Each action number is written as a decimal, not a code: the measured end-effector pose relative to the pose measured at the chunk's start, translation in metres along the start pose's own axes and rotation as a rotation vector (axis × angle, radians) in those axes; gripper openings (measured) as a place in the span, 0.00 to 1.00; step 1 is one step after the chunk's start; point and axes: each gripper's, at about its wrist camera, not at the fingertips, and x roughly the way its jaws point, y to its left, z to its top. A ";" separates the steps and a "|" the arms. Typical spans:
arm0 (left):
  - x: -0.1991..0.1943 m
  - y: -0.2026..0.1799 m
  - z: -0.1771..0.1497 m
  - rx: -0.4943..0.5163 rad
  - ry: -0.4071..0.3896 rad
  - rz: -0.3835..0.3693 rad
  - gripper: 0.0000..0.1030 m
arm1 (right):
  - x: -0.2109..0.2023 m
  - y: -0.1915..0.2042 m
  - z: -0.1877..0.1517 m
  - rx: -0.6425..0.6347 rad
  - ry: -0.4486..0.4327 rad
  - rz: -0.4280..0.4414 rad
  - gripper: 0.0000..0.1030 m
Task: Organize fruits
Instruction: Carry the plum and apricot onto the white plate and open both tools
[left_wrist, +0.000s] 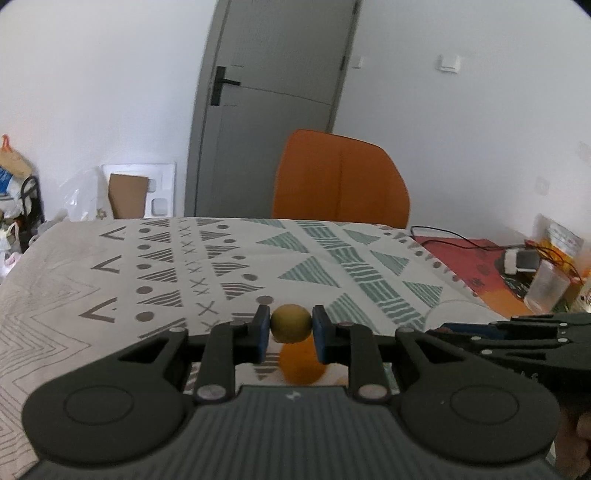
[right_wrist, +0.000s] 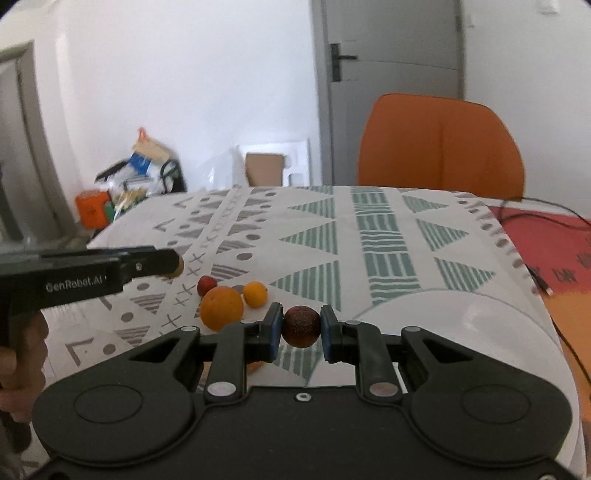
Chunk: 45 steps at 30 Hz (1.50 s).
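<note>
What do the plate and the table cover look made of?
Plate: white, smooth and glossy with soft reflections, likely ceramic, possibly plastic. Table cover: matte and printed with triangles, faint creases in the left wrist view, probably woven fabric.

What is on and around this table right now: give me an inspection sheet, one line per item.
Surface: patterned tablecloth covering the table; white plate at the near right.
Job's things: large orange, small orange and small red fruit on the cloth; yellow-green fruit and dark red fruit held above it.
Clutter: clear container and small items on the red mat.
Grippers: left gripper shut on the yellow-green fruit; right gripper shut on the dark red fruit.
Cables: black cable across the red mat.
Surroundings: orange chair, grey door, bags and cardboard by the wall.
</note>
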 end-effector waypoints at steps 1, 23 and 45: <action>0.000 -0.004 0.000 0.010 0.000 -0.004 0.22 | -0.004 -0.003 -0.001 0.013 -0.013 -0.008 0.20; -0.002 -0.077 -0.002 0.110 -0.017 -0.079 0.22 | -0.059 -0.076 -0.029 0.158 -0.101 -0.098 0.20; 0.034 -0.135 -0.004 0.192 0.042 -0.142 0.22 | -0.067 -0.131 -0.054 0.264 -0.096 -0.111 0.20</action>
